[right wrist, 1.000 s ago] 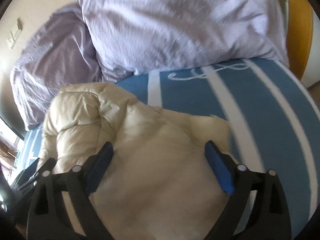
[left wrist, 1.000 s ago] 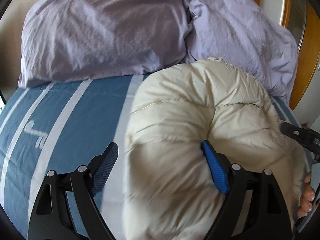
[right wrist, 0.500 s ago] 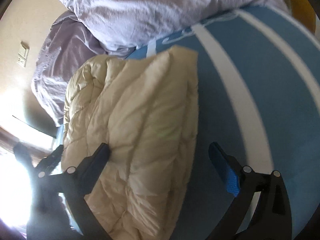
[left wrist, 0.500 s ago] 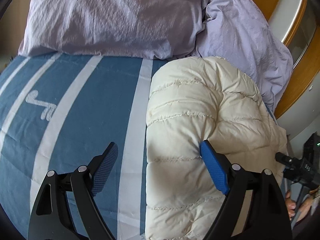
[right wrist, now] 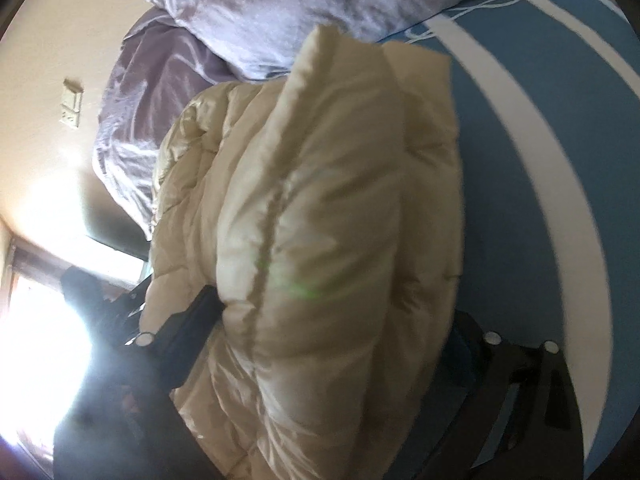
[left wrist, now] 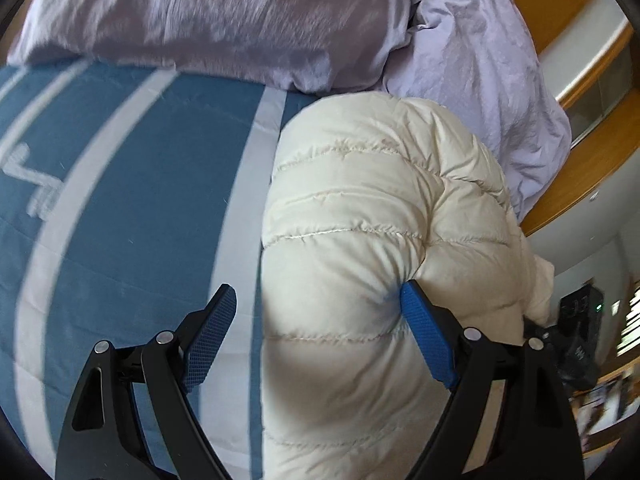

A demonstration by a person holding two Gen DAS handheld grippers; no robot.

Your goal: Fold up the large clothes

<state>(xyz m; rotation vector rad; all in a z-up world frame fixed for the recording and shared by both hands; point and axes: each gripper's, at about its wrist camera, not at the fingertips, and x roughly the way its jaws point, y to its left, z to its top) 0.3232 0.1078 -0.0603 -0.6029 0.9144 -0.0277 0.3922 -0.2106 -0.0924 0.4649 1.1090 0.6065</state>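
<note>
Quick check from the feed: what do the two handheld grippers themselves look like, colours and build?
The left gripper has black plastic finger arms with triangular cut-outs, silver pivot pins, and blue cross-hatched pads. The right gripper looks the same build: black arms and silver pins, though the cream puffer jacket hides most of it and its pads are barely visible. No cables, markings or sleeves show.

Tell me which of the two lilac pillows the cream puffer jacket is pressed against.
The rumpled lilac pillow near the wooden headboard; the cream puffer jacket bulges against it, while the other lilac pillow lies above the blue stripes.
</note>
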